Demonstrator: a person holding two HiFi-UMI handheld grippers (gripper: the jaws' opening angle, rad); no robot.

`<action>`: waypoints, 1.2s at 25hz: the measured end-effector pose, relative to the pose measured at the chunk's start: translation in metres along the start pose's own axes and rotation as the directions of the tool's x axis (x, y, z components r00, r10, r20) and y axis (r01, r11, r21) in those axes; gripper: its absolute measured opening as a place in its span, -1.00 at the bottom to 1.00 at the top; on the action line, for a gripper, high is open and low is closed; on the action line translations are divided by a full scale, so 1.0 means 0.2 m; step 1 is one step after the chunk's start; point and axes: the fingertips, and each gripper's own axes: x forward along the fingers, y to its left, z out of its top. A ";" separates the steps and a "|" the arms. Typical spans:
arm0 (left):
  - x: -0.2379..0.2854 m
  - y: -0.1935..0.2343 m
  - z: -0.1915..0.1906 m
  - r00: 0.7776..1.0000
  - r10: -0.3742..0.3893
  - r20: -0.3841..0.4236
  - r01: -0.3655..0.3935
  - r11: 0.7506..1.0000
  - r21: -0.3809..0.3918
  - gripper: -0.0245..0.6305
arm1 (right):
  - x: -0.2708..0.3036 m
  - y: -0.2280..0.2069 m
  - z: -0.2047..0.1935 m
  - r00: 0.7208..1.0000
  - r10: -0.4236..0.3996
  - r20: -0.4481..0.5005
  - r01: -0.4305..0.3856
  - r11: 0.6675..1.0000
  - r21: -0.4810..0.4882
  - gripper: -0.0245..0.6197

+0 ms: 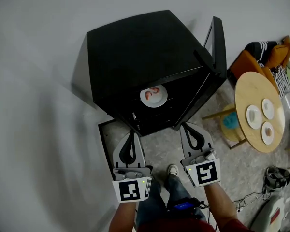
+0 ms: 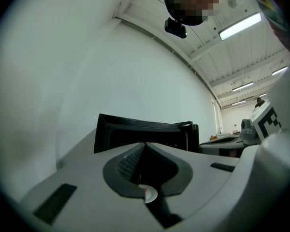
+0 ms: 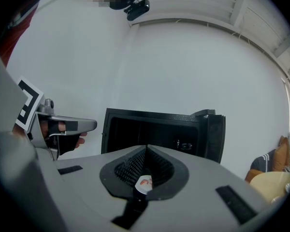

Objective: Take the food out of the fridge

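A small black fridge (image 1: 135, 47) stands against the white wall with its door (image 1: 217, 45) swung open to the right. Inside, on a shelf, a white plate (image 1: 153, 96) holds reddish food. My left gripper (image 1: 131, 131) and right gripper (image 1: 184, 125) hover side by side just in front of the fridge's open front, pointing level at it. Both have their jaws together with nothing between them. In the left gripper view the shut jaws (image 2: 144, 144) face the fridge (image 2: 135, 129), and the plate (image 2: 147, 193) shows low behind them. The right gripper view shows shut jaws (image 3: 146, 148) and the same plate (image 3: 144, 183).
A round wooden table (image 1: 246, 93) at the right carries three small dishes. Beyond it is an orange chair (image 1: 253, 62) with clothes on it. A teal stool (image 1: 229, 121) sits between table and fridge door. Cables and equipment (image 1: 275, 178) lie on the floor at the lower right.
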 end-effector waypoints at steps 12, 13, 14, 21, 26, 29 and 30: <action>0.01 -0.02 -0.22 1.000 -0.009 -0.006 0.009 1.000 -0.005 -0.88 | 0.05 0.00 -0.21 1.000 -0.013 0.002 0.013 1.000 0.022 -0.85; 0.02 -0.02 -0.25 1.000 -0.009 -0.008 0.009 1.000 -0.006 -0.89 | 0.06 0.01 -0.24 1.000 -0.014 0.002 0.014 1.000 0.026 -0.85; 0.02 -0.03 -0.29 1.000 -0.010 -0.012 0.010 1.000 -0.006 -0.88 | 0.06 0.01 -0.27 1.000 -0.015 0.000 0.015 0.999 0.030 -0.85; 0.04 -0.08 -0.52 0.999 -0.024 -0.048 0.024 1.000 -0.006 -0.89 | 0.04 0.02 -0.49 0.999 -0.014 -0.033 0.015 0.999 0.040 -0.85; 0.08 -0.10 -0.61 0.998 -0.028 -0.049 0.028 1.000 -0.004 -0.88 | 0.07 0.01 -0.56 0.999 -0.016 -0.028 0.017 0.999 0.045 -0.85; 0.10 -0.12 -0.66 0.998 -0.032 -0.046 0.031 0.999 -0.007 -0.89 | 0.08 -0.01 -0.60 0.999 -0.021 -0.024 0.022 0.999 0.044 -0.85; 0.11 -0.12 -0.67 0.998 -0.029 -0.049 0.028 1.000 -0.012 -0.89 | 0.09 -0.02 -0.61 1.000 -0.022 -0.022 0.023 0.999 0.043 -0.85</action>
